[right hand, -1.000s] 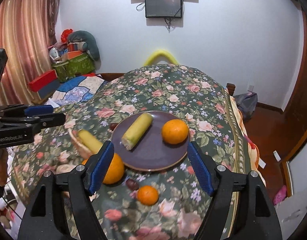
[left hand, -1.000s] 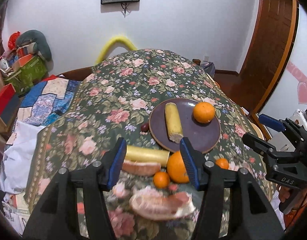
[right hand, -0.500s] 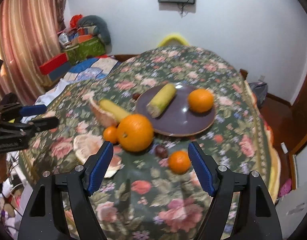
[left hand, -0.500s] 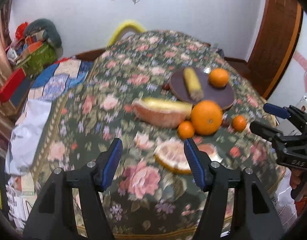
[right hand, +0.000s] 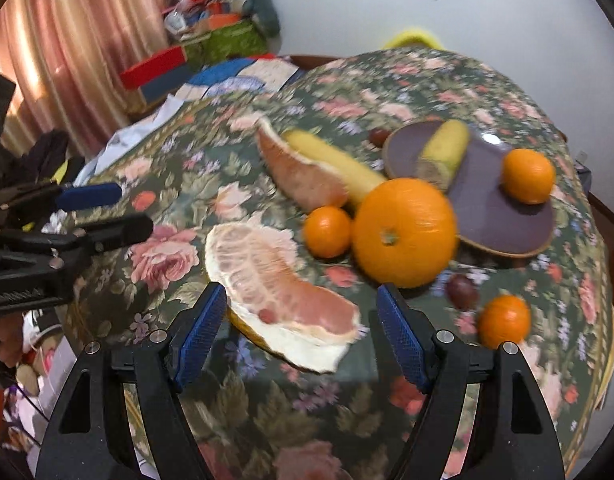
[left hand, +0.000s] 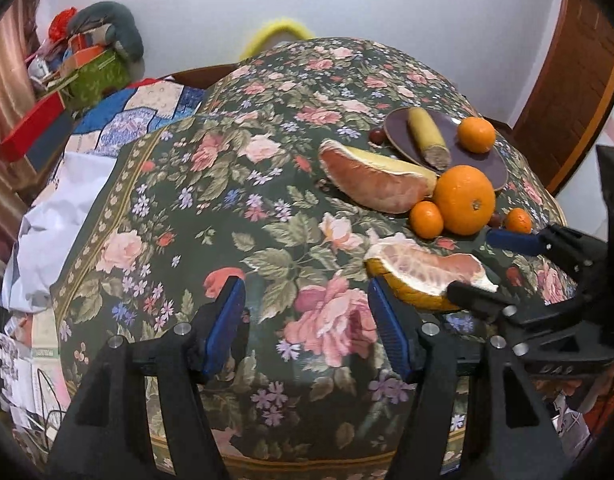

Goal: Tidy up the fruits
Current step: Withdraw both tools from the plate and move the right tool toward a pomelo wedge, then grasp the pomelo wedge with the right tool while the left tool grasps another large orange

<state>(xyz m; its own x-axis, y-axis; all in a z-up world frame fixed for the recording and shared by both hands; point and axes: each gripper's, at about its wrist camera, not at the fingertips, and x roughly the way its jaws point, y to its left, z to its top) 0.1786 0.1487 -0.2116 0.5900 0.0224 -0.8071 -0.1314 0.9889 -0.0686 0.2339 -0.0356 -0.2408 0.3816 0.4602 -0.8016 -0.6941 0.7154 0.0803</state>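
Observation:
A purple plate (right hand: 503, 216) (left hand: 491, 162) holds a yellow-green cut fruit (right hand: 447, 150) and a small orange (right hand: 527, 176). Beside it on the floral cloth lie a large orange (right hand: 405, 232) (left hand: 465, 200), two small oranges (right hand: 327, 232) (right hand: 503, 322), a dark plum (right hand: 461, 286), a far pomelo wedge (right hand: 303, 176) and a near peeled pomelo wedge (right hand: 275, 288) (left hand: 427, 272). My right gripper (right hand: 299, 332) is open, its jaws either side of the near wedge, apart from it. My left gripper (left hand: 307, 324) is open and empty over bare cloth, left of the fruit.
The round table (left hand: 227, 200) has a floral cloth; its near edge lies just under both grippers. Boxes and clutter (left hand: 67, 92) stand at the left by a curtain (right hand: 67, 40). A wooden door (left hand: 567, 92) is at the right.
Both grippers have pulled back and down toward the table's near edge. The right gripper now frames the near pomelo wedge. No fruit has moved.

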